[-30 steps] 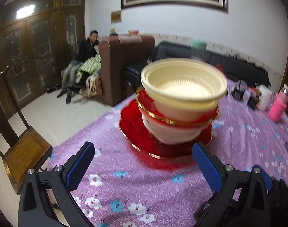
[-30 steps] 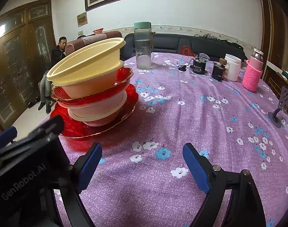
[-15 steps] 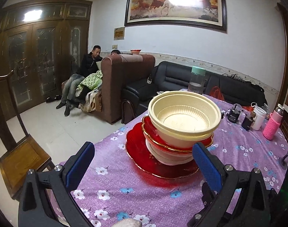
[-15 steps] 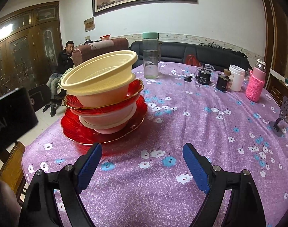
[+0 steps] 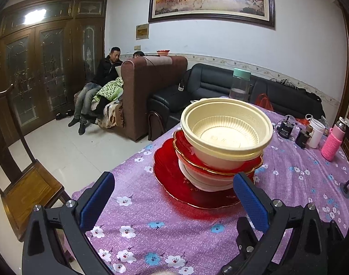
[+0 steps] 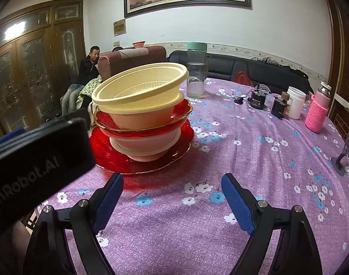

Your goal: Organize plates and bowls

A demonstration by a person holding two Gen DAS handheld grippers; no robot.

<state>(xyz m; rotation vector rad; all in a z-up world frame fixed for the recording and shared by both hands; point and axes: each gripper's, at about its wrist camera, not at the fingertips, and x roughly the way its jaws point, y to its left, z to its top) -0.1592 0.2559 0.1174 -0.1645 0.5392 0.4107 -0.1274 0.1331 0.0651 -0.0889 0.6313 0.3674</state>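
Four pieces stand as one tower near the edge of the purple flowered tablecloth: the large red plate at the bottom, a white bowl on it, a smaller red plate over that, and the cream bowl on top, leaning a little. In my judgement this mixed order fits two cases: a pile to be sorted by kind, or things already gathered into one stack. My left gripper hangs low before the tower, its fingers wide apart and empty. My right gripper points beside the tower over bare cloth, fingers also spread wide, holding nothing.
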